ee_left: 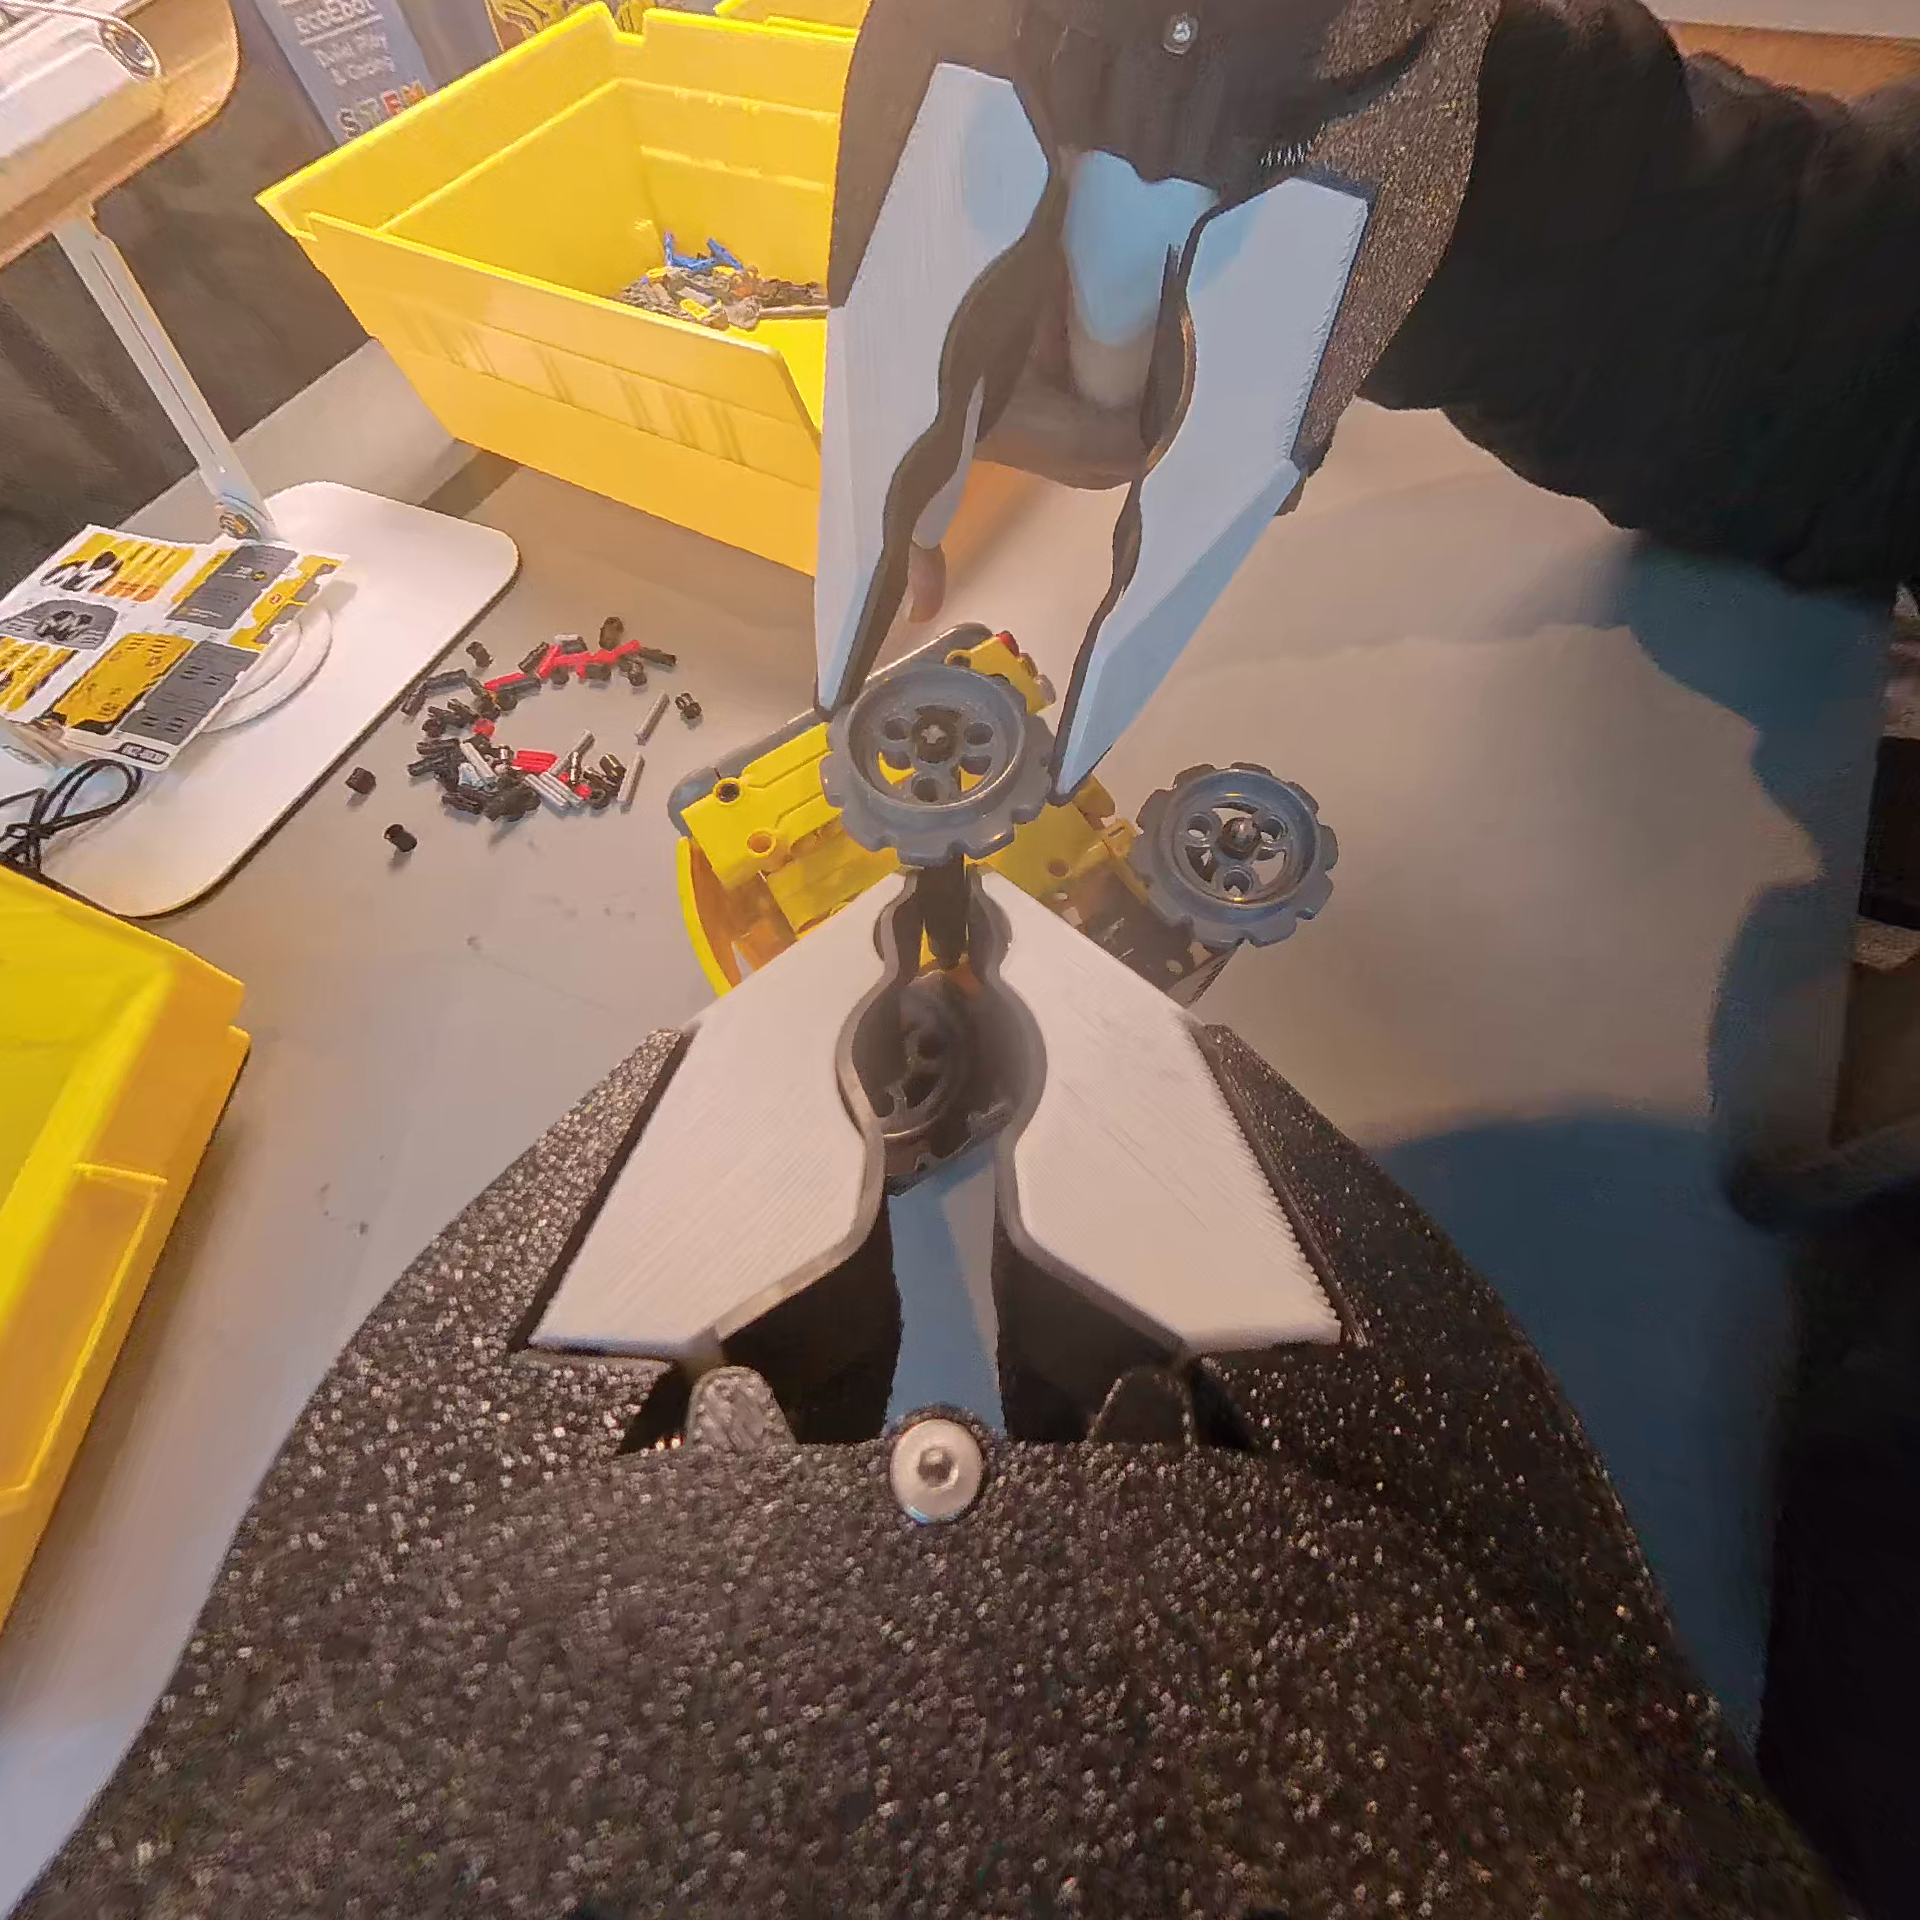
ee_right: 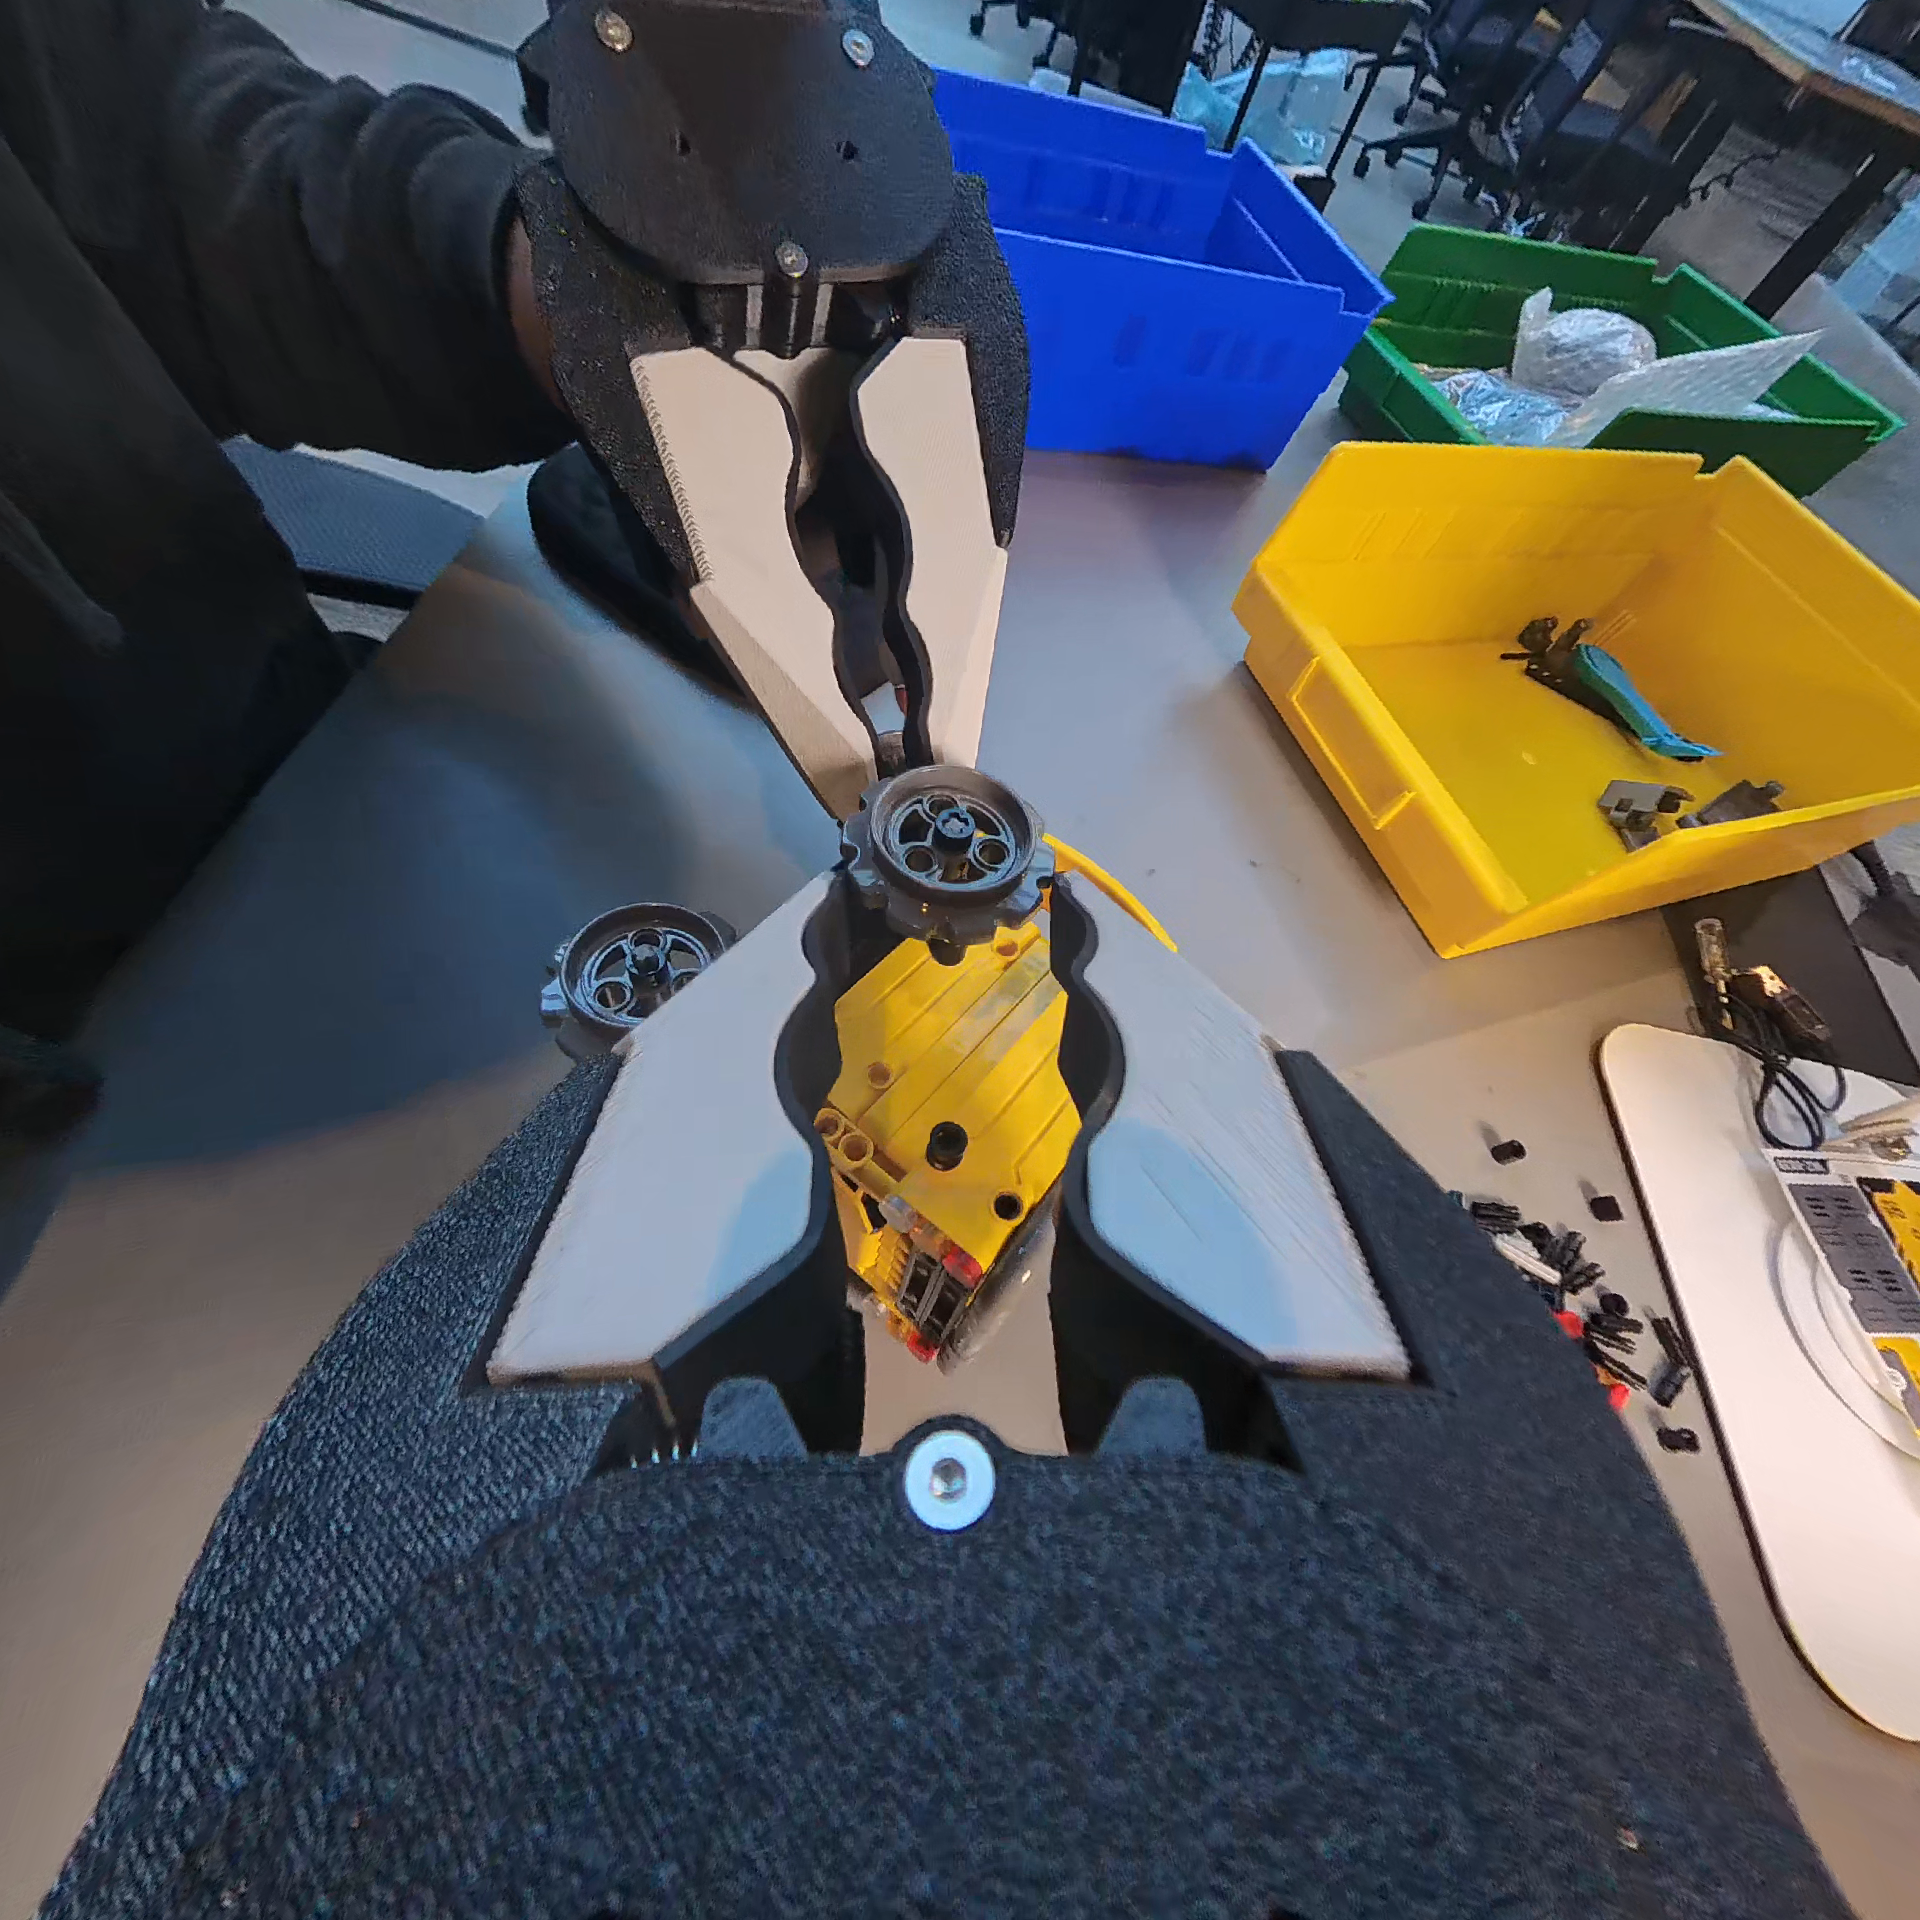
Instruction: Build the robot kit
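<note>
Close under the lens, the thin black axle [ee_left: 938, 920] of the yellow brick-built vehicle model [ee_left: 769, 821] seems liable to bend or pull out crooked if the two grips tug out of line. The grey toothed plastic wheel [ee_left: 932, 750] on its end could also slip off onto the grey table [ee_left: 416, 1039]. On the left, the left claw [ee_left: 940, 909] has its fingers nearly pressed together, pinching that axle just below the wheel; the right claw [ee_right: 940, 899], opposite, is half spread, its tips clamped on the wheel's rim.

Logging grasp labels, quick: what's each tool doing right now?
Left tool: closed on the black axle under the grey wheel.
Right tool: closed on that grey wheel, tips against its rim.
</note>
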